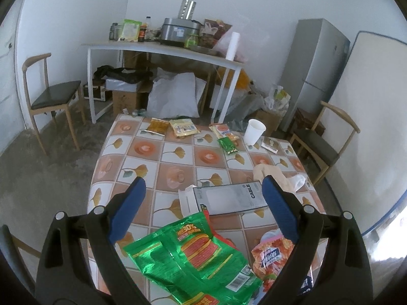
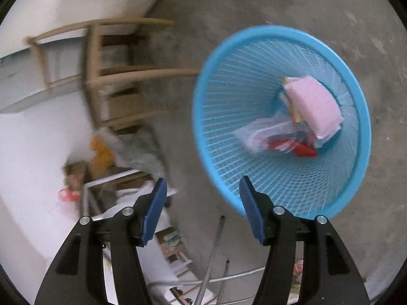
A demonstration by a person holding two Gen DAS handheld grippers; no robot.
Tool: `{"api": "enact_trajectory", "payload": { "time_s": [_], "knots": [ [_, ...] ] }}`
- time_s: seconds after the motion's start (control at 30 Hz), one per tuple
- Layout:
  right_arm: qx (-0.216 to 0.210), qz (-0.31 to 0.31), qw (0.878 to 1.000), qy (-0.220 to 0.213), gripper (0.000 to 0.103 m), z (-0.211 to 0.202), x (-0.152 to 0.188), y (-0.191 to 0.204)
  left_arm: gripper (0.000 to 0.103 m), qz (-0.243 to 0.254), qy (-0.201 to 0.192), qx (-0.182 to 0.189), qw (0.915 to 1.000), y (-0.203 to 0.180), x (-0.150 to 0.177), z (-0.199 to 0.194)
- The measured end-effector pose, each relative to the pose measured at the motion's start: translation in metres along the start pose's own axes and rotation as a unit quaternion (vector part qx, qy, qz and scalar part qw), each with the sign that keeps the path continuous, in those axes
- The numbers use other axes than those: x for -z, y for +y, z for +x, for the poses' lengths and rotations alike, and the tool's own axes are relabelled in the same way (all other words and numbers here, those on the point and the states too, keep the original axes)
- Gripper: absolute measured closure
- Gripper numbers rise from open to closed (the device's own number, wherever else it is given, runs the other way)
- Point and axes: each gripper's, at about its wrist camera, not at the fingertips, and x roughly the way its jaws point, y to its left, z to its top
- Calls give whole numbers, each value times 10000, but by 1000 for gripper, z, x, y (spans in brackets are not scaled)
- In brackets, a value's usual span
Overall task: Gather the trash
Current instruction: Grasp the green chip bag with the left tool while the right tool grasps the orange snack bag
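Note:
My left gripper [image 1: 203,185] is open and empty, above the near part of a table with a flower-tile cloth [image 1: 157,157]. Below it lie a green snack bag [image 1: 193,256], an orange snack bag [image 1: 272,256] and a grey cable package [image 1: 229,198]. Farther off lie a small green packet [image 1: 227,145], several yellow and orange packets [image 1: 183,126] and a white paper cup [image 1: 253,131]. My right gripper [image 2: 203,185] is open and empty above the floor, beside a blue mesh basket [image 2: 229,96] that holds a pink pack [image 2: 314,106] and clear wrappers [image 2: 267,134].
Wooden chairs stand left [image 1: 51,91] and right [image 1: 325,137] of the table. A cluttered white desk [image 1: 162,48], bags and boxes sit behind, a grey fridge [image 1: 318,71] at the right. In the right wrist view a wooden chair [image 2: 109,76] and metal rods [image 2: 211,274] are near the basket.

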Motion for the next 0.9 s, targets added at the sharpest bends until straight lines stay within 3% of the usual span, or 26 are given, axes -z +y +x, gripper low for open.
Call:
{"api": "enact_trajectory", "payload": {
  "time_s": [0.13,0.2,0.27,0.33,0.4,0.5,0.63,0.73,0.9],
  "knots": [
    [-814,-758,9933,324,45,-44,39,31,14,-141,-10,-89,9999,14,8,-9],
    [-1232,-1283,9814,718,45,-70,78,54,14,-158,87,-151,9997,22,17,-14],
    [-1565,-1820,9638,1162,45,-90,119,74,14,-103,240,-273,9993,29,30,-16],
    [-1748,-2363,9417,1639,33,-107,169,92,14,-30,365,-387,9986,34,44,-17],
    [-1860,-2776,9197,2061,28,-112,215,103,14,-59,486,-431,9979,40,63,-16],
    [-1847,-3306,8788,2905,26,-107,291,115,14,-391,835,-222,9955,51,92,-10],
    [-1058,-4186,8228,3695,25,-81,386,122,14,-765,1194,48,9899,62,125,-4],
    [-632,-4652,7907,3930,25,-58,428,123,15,-1069,1454,279,9832,69,149,2],
    [-357,-4928,7584,4252,25,-31,473,125,30,-1665,1830,658,9667,74,182,15]
  ]
}}
